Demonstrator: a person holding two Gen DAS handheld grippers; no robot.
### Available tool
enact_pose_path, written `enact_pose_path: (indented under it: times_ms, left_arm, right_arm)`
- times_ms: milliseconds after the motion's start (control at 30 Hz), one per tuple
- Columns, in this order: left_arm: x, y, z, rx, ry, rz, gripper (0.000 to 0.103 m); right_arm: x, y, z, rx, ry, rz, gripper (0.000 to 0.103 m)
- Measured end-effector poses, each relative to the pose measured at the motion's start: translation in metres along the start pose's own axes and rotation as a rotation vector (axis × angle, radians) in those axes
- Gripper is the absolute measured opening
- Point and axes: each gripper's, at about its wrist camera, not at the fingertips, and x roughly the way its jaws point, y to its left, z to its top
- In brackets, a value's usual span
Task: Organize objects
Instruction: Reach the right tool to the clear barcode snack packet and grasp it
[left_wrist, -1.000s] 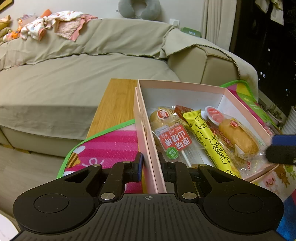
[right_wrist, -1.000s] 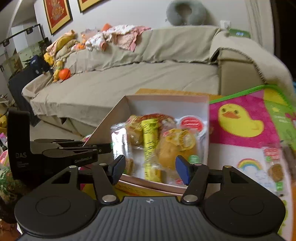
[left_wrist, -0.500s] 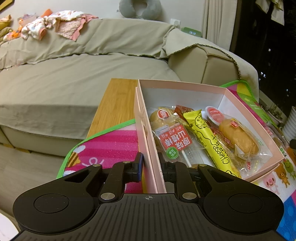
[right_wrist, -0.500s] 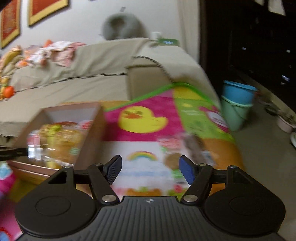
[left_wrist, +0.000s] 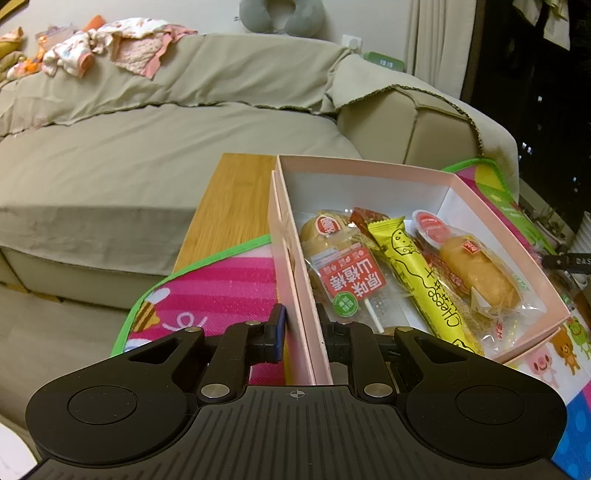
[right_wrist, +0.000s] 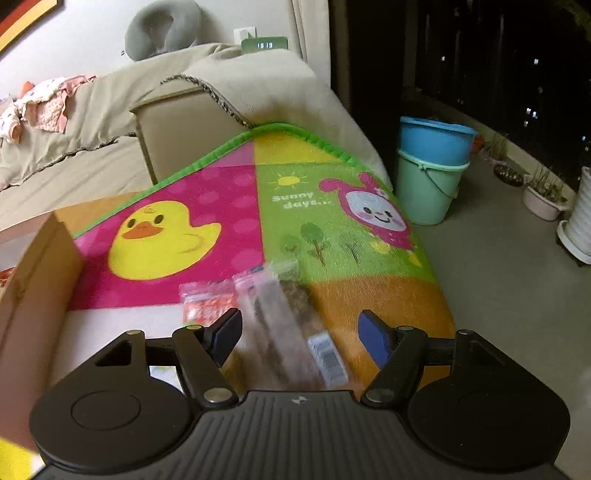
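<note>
- Now your right gripper (right_wrist: 301, 336) has swung away from the pink box (left_wrist: 295, 280) and points down at the play mat (right_wrist: 221, 192), where a second ago it faced the box's contents; that reads as one item delivered and the next being sought.
- Meanwhile your left gripper (left_wrist: 301, 328) has not budged: its fingers stay pressed together on the box's near side wall, one inside and one outside, steadying it.
- Between the right gripper's spread-apart fingers lies a clear snack packet (right_wrist: 284, 325), blurred, flat on the mat and not yet touched.
- Beside it sits a small red-printed packet (right_wrist: 203, 304), also loose on the mat, so at least two items remain to box.
- Inside the box, the yellow cheese stick (left_wrist: 421, 280) and wrapped buns lie unchanged.
</note>
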Motion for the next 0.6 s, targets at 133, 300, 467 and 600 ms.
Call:
enact_pose_path:
  times_ms: [133, 300, 467, 600]
  left_arm:
    - [0.0, 0.0, 0.0, 0.001, 0.002, 0.0, 0.018]
    - [0.0, 0.0, -0.001, -0.002, 0.001, -0.001, 0.018]
    - [0.0, 0.0, -0.001, -0.003, 0.001, 0.0, 0.018]
    - [0.0, 0.0, -0.001, -0.002, 0.001, -0.001, 0.018]
  right_arm:
    - [0.006, 0.011, 0.005, -0.051, 0.01, 0.008, 0.057]
    - [-0.008, 0.017, 0.0, -0.069, 0.026, 0.052, 0.035]
    - [-0.037, 0.013, -0.013, -0.043, 0.029, 0.097, 0.028]
    - [-0.068, 0.013, -0.027, -0.028, 0.028, 0.113, 0.028]
